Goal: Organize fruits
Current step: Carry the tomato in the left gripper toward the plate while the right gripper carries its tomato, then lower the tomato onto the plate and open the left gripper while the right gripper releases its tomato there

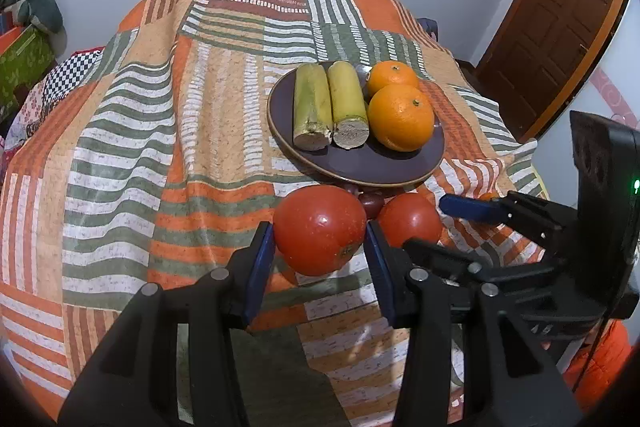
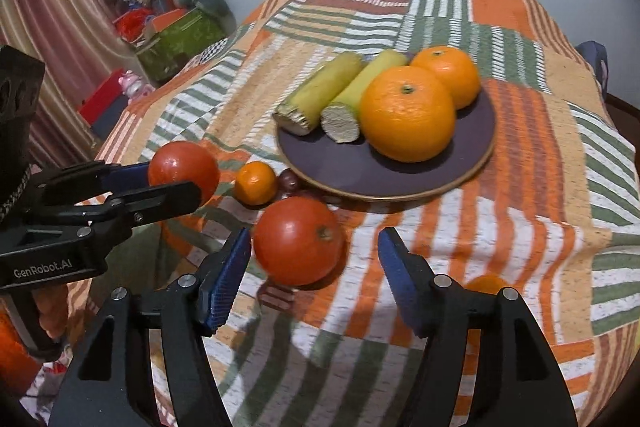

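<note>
Left wrist view: patchwork-covered worktop, brown plate holding bananas and oranges. My left claw grips one tomato; right claw wide around the other tomato. Risk: squeezing bruises it, or it rolls off.

Left tool pads closed against a load, right tool jaws spread wide.
</note>
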`<state>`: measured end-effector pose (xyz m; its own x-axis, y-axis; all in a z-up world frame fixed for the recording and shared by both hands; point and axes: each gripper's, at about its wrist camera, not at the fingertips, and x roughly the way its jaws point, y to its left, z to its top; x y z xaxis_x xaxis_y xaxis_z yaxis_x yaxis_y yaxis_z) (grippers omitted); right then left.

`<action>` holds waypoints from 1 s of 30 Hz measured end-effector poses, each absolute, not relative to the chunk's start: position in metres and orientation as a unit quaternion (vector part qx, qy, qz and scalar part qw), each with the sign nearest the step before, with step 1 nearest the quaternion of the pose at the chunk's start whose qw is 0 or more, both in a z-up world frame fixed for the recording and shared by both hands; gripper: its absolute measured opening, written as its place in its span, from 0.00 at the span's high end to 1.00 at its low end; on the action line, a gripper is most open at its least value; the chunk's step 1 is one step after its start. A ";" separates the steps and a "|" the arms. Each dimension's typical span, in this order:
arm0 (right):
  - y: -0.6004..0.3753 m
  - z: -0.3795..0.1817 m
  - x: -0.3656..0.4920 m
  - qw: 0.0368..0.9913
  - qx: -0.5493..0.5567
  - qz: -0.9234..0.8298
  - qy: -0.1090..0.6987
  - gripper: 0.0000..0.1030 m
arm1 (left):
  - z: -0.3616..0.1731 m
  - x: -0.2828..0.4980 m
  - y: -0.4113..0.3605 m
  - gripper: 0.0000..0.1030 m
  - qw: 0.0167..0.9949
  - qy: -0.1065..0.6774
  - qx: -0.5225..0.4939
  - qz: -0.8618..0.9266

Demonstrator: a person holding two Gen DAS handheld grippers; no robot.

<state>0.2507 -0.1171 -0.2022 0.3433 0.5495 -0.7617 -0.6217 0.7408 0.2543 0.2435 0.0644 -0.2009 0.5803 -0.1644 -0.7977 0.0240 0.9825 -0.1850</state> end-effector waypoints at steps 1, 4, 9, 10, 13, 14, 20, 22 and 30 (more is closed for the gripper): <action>-0.113 -0.204 0.249 0.818 -0.049 0.358 0.448 0.39 | -0.202 0.243 0.065 0.56 0.885 0.455 -0.078 -0.053; -0.104 -0.210 0.248 0.815 -0.066 0.359 0.451 0.44 | -0.203 0.243 0.066 0.56 0.885 0.457 -0.078 -0.053; -0.106 -0.211 0.253 0.813 -0.057 0.358 0.456 0.54 | -0.203 0.243 0.064 0.56 0.885 0.457 -0.074 -0.057; -0.106 -0.211 0.253 0.813 -0.054 0.359 0.456 0.54 | -0.202 0.243 0.063 0.56 0.885 0.456 -0.074 -0.058; -0.111 -0.207 0.250 0.819 -0.058 0.353 0.448 0.54 | -0.199 0.245 0.061 0.56 0.887 0.452 -0.075 -0.061; -0.113 -0.204 0.250 0.823 -0.059 0.351 0.443 0.54 | -0.198 0.247 0.060 0.56 0.887 0.451 -0.075 -0.061; -0.131 -0.190 0.262 0.842 -0.039 0.332 0.424 0.54 | -0.195 0.264 0.050 0.56 0.890 0.446 -0.068 -0.071; -0.132 -0.188 0.268 0.846 -0.035 0.323 0.422 0.54 | -0.195 0.271 0.048 0.56 0.890 0.446 -0.070 -0.072; -0.133 -0.173 0.283 0.858 -0.029 0.323 0.400 0.54 | -0.183 0.299 0.046 0.56 0.896 0.433 -0.066 -0.077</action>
